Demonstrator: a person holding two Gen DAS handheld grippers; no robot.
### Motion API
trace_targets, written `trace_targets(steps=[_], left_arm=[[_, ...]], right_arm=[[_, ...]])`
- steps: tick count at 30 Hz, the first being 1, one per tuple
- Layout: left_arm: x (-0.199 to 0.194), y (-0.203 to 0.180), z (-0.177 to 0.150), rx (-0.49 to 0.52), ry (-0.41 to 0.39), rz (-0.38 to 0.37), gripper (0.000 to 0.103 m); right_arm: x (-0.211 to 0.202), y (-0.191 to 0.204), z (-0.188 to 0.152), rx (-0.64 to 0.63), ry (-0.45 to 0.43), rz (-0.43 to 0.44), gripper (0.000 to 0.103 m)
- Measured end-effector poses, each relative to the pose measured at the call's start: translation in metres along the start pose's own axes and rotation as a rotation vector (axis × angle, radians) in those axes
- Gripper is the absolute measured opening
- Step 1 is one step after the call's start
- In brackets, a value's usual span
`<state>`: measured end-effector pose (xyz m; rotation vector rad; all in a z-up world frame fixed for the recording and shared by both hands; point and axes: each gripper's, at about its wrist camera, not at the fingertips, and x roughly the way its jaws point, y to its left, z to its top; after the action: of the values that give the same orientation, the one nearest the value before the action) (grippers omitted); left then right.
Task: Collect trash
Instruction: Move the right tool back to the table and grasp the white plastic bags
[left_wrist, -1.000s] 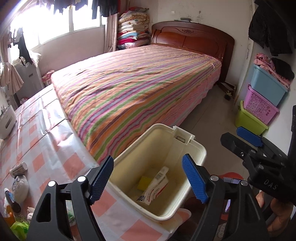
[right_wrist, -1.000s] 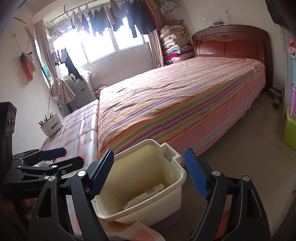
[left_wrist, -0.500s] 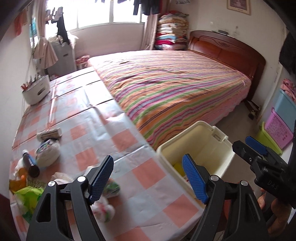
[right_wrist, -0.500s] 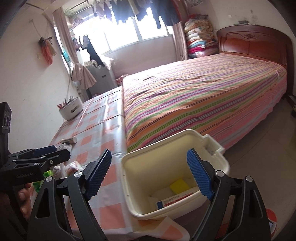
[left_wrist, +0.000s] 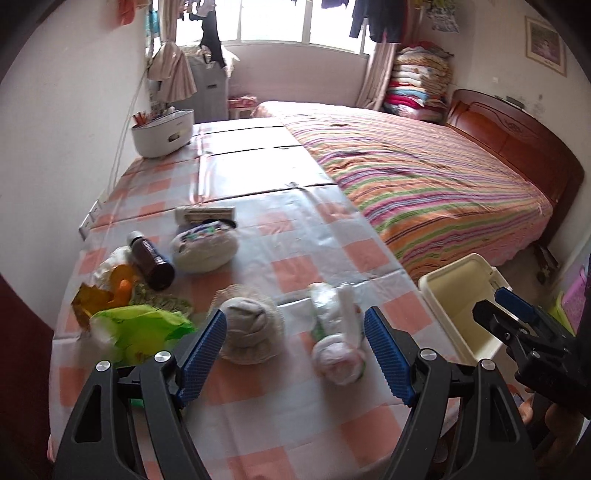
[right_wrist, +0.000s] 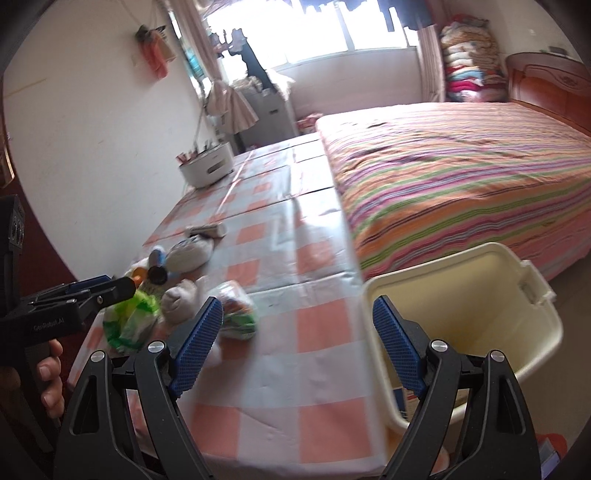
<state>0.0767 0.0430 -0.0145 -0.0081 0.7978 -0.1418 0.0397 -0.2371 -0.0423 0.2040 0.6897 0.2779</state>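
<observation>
On the far left of the table, with its pink and white checked cloth, the trash is lying in a bunch. A crumpled green wrapper is sitting near the front edge. Just behind it there is a yellow and orange scrap, and a brown bottle is lying on its side. To the right of the bottle a pale round bundle is resting, with a small flat box behind it. Far back by the wall a white tub is standing.

The left gripper is hanging over the front of the table. Its blue pads are standing wide apart and nothing is between them. Past the pads a balled-up grey sock is lying, and just to its right a plastic-wrapped bundle is lying too. The pads are not touching either one.

Moving right, the right gripper is pointing at the table's near corner. Its jaws have just been opening a bit more, and they are holding nothing. A hand is gripping the left tool's handle at the edge of that view.

Right of the table, the cream trash bin is standing on the floor, just beside the table's corner. Behind it the striped bed is filling the right side of the room.
</observation>
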Motion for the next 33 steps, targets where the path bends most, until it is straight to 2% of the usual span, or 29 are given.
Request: trace_targets(steps=[6,13,19,27,32,33], left_arm=[[-0.011,0.058,-0.019,-0.097,-0.002,0.112,0.075],[-0.013,0.101,-0.038,-0.183,0.022,0.147,0.075],[-0.015,0.112,-0.049,-0.200,0.037,0.164,0.075],[-0.018,0.131,-0.062,-0.229,0.057,0.186,0.075],[-0.017,0.141,-0.069,-0.264,0.071,0.160,0.075],[-0.017,0.144,-0.071,-0.274,0.075,0.149,0.075]], right_arm=[[0.026,0.038,-0.008,-0.059,0.074,0.079,0.082],[0.056,0.075,-0.016,-0.135,0.160,0.130,0.082],[0.083,0.086,-0.011,-0.175,0.191,0.097,0.082],[0.120,0.082,-0.010,-0.183,0.255,0.054,0.082],[0.139,0.078,-0.011,-0.196,0.300,0.034,0.082],[0.143,0.079,-0.013,-0.198,0.312,0.039,0.079]])
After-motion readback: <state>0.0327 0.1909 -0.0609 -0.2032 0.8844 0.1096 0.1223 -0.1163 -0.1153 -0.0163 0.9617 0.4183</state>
